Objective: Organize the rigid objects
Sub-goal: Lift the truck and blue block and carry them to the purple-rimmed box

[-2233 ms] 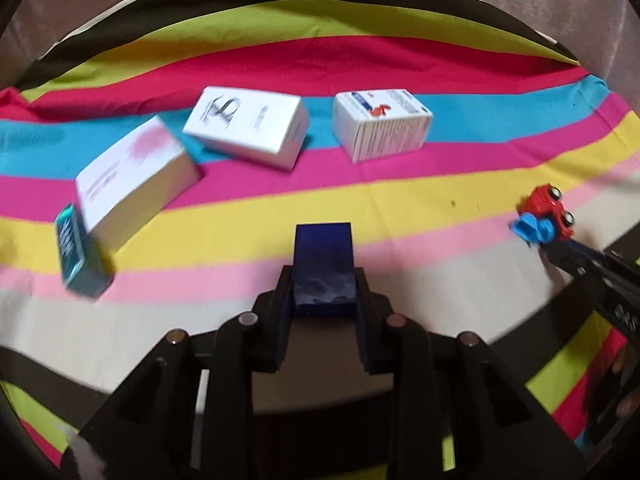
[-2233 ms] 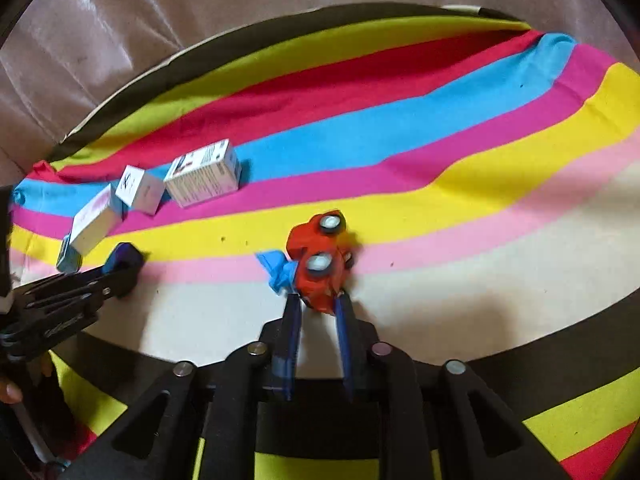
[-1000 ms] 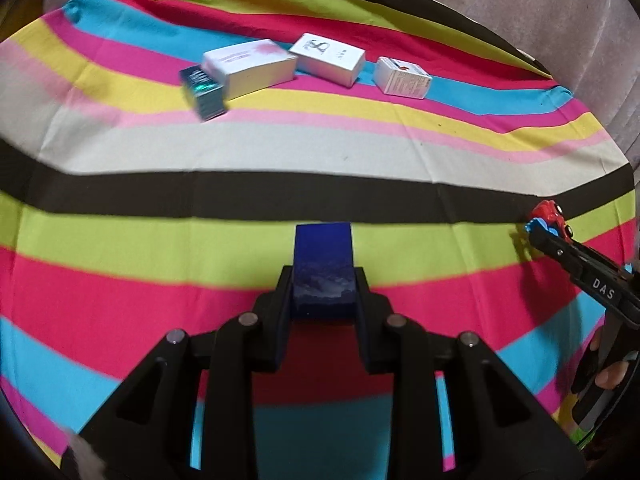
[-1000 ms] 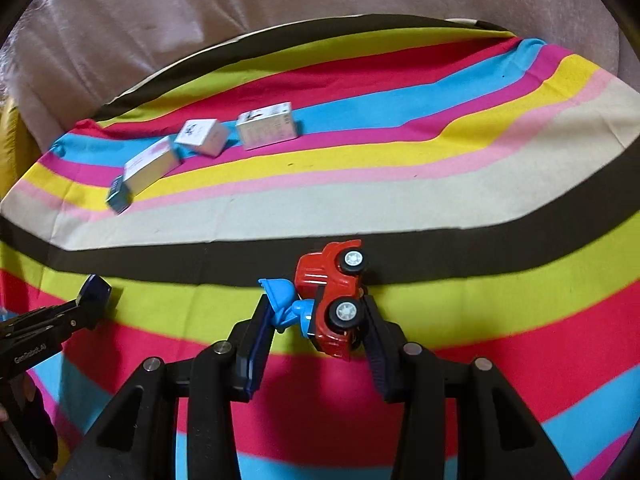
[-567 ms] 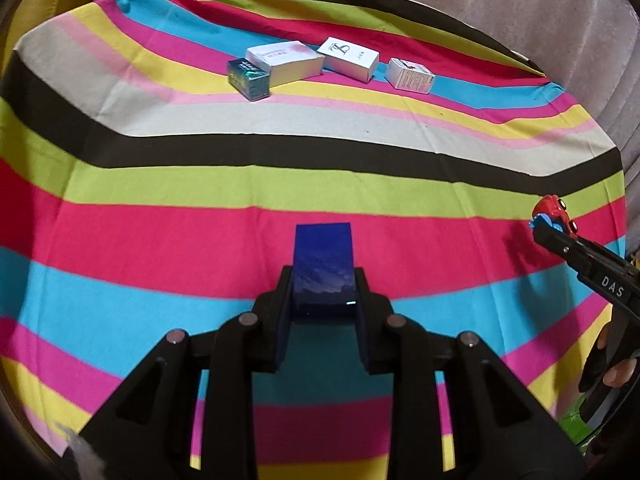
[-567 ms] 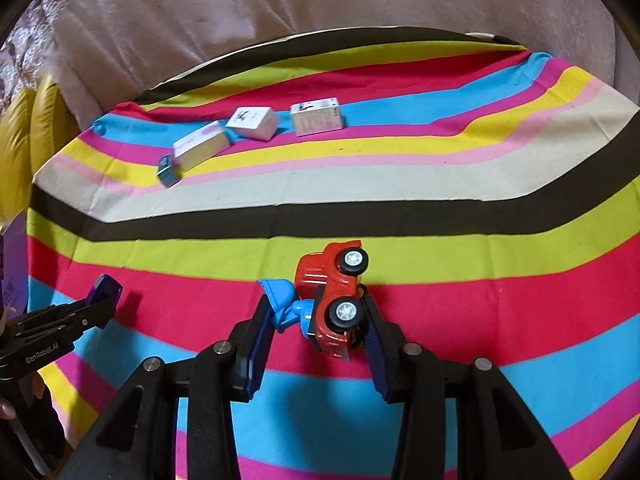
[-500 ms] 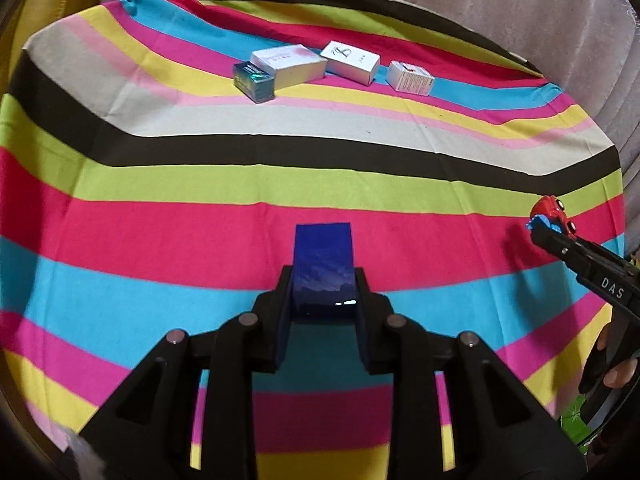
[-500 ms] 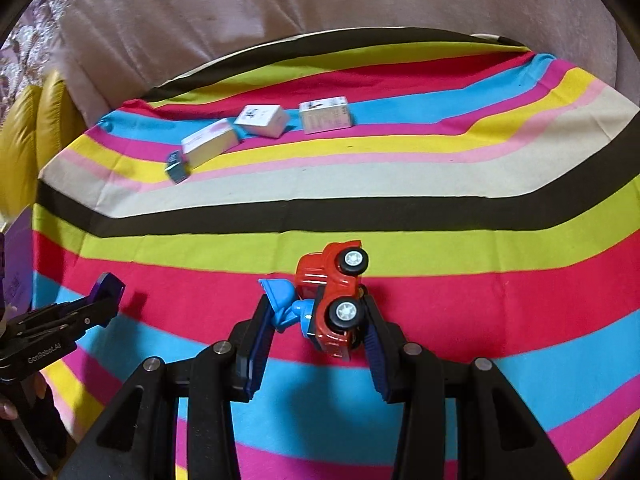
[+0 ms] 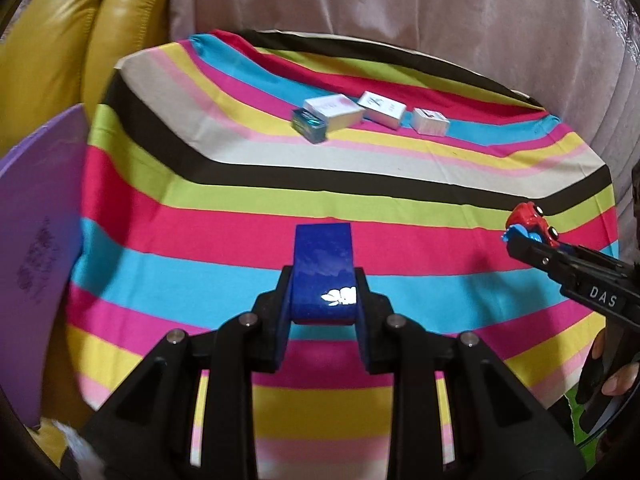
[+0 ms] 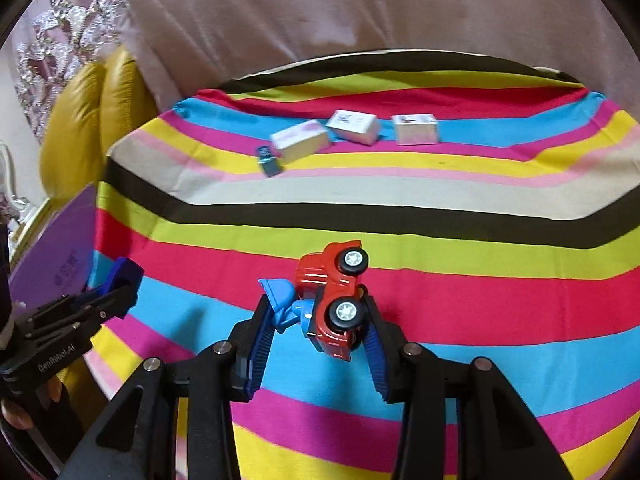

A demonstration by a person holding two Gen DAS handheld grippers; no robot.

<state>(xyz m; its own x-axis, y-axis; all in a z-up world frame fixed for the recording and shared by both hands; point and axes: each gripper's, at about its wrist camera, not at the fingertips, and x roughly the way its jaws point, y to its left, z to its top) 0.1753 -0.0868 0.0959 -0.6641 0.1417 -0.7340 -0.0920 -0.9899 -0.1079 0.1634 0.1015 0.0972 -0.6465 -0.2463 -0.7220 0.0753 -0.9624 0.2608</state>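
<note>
My left gripper (image 9: 322, 300) is shut on a dark blue box (image 9: 323, 268) and holds it above the near part of the striped cloth (image 9: 240, 216). My right gripper (image 10: 316, 320) is shut on a red toy truck with a blue scoop (image 10: 332, 296), tipped on its side, also held above the cloth. The truck also shows in the left wrist view (image 9: 530, 218), and the blue box in the right wrist view (image 10: 124, 274). At the far side lie three white boxes (image 9: 331, 112) (image 9: 382, 109) (image 9: 430, 121) in a row, with a small teal box (image 9: 309, 125) at the left end.
The striped cloth covers a table whose edges drop off at left, right and near. A yellow leather seat (image 9: 60, 52) stands at the far left, a purple board (image 9: 28, 256) leans at the left, and a pinkish curtain (image 9: 400, 8) hangs behind.
Both grippers have pulled back and up from the far boxes, each keeping its object. The whole table and its surroundings have come into view.
</note>
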